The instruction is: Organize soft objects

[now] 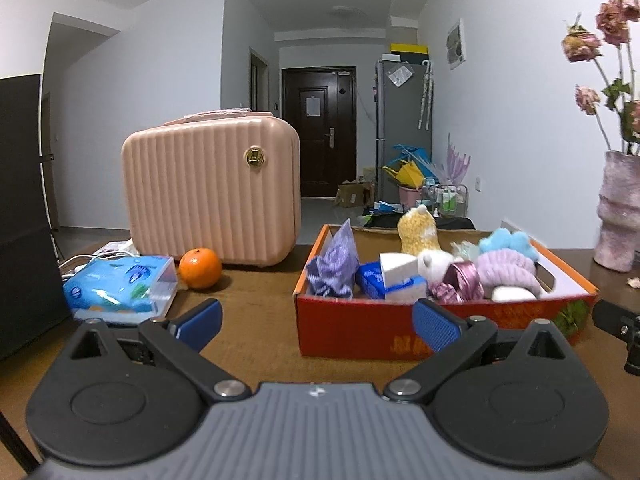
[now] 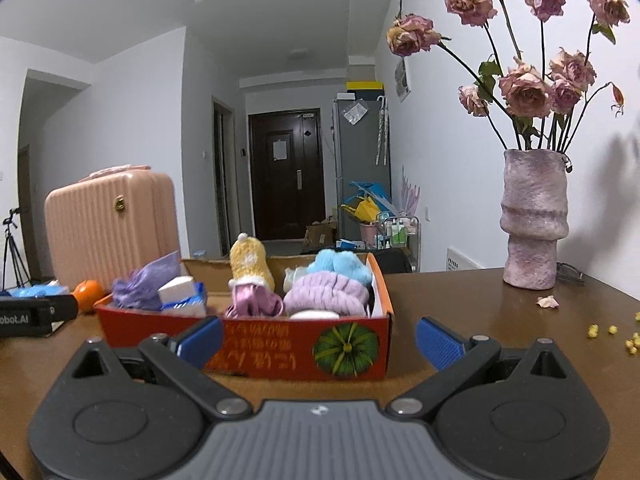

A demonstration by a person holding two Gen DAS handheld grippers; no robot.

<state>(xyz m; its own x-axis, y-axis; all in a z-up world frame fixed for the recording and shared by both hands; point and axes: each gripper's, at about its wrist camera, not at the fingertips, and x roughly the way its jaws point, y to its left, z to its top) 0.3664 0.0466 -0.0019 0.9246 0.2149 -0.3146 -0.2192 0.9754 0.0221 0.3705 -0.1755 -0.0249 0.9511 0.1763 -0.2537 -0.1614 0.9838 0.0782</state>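
Left hand-held gripper (image 1: 316, 320) spread wide, empty; right hand-held gripper (image 2: 320, 338) same, nothing between pads. Both hover low over tabletop (image 2: 460, 304), just short of red box (image 2: 280, 348). Box already packed w/ soft stuff: yellow plush (image 2: 250, 266), lilac headband (image 2: 326, 294), blue fluffy item (image 2: 340, 264), purple cloth (image 1: 336, 264). Tissue pack (image 1: 120, 288) sits outside, near orange (image 1: 200, 268). Prob. mostly done; tissue pack maybe left.

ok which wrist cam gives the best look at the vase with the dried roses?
Right wrist. The vase stands whole on the table, with all its dried roses in frame. In the left wrist view the vase sits at the right edge, partly cut off, and only a few blooms show.
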